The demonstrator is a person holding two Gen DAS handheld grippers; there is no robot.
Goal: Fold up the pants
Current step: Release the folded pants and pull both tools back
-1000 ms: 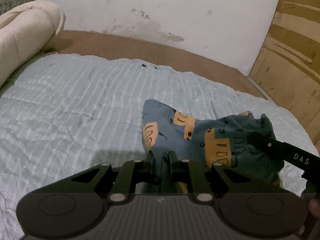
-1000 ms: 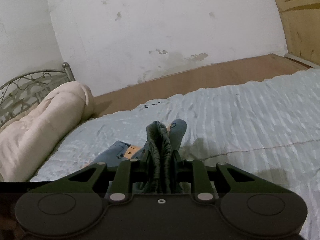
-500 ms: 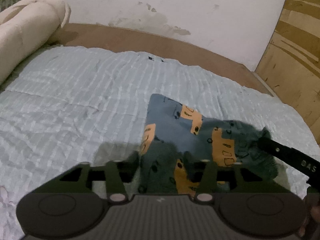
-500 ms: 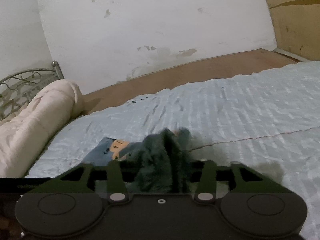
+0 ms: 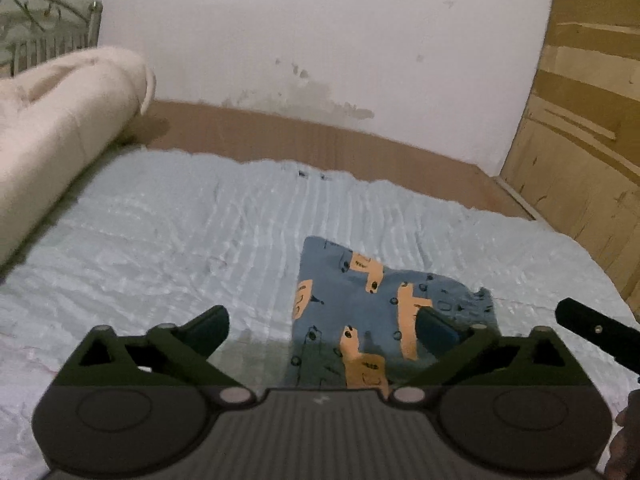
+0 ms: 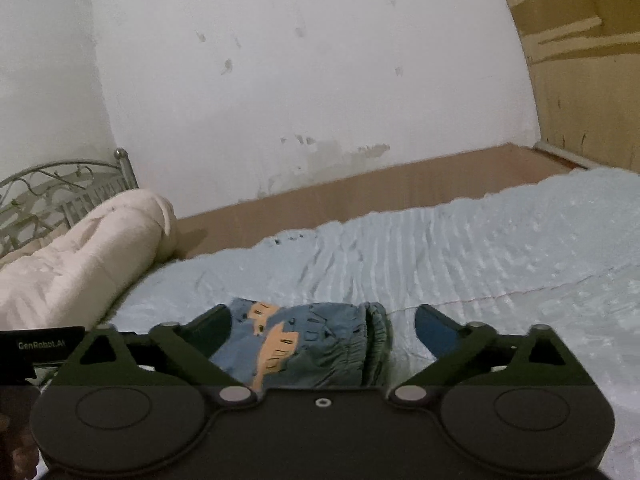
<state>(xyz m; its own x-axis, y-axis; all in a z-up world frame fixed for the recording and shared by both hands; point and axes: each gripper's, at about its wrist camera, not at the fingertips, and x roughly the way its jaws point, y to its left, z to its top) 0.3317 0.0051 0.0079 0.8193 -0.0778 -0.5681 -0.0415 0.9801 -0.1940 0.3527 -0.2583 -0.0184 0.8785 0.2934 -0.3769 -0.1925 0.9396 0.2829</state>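
A: How is the room around the pants laid out?

B: The pants are seen lying folded on the pale blue quilt. Wide bare quilt is left beyond them and to their left in the left wrist view. Past the quilt's far edge a brown bed board is met, then the stained white wall. A rolled cream blanket is kept far left of the pants, and a wooden panel stands to their right.

A: And the grippers?

B: The left gripper has just been opened and is spread wide; the pants are seen between and below its fingers, but nothing is pinched. The right gripper has likewise just been opened wide, the elastic waistband lying loose between its fingers, untouched by the pads. Its finger is also seen just right of the pants in the left wrist view.

A: Which way are the pants laid?

B: In the left wrist view the folded bundle's long axis is run from near to far, away from the gripper towards the wall; the waistband edge is turned to the right.
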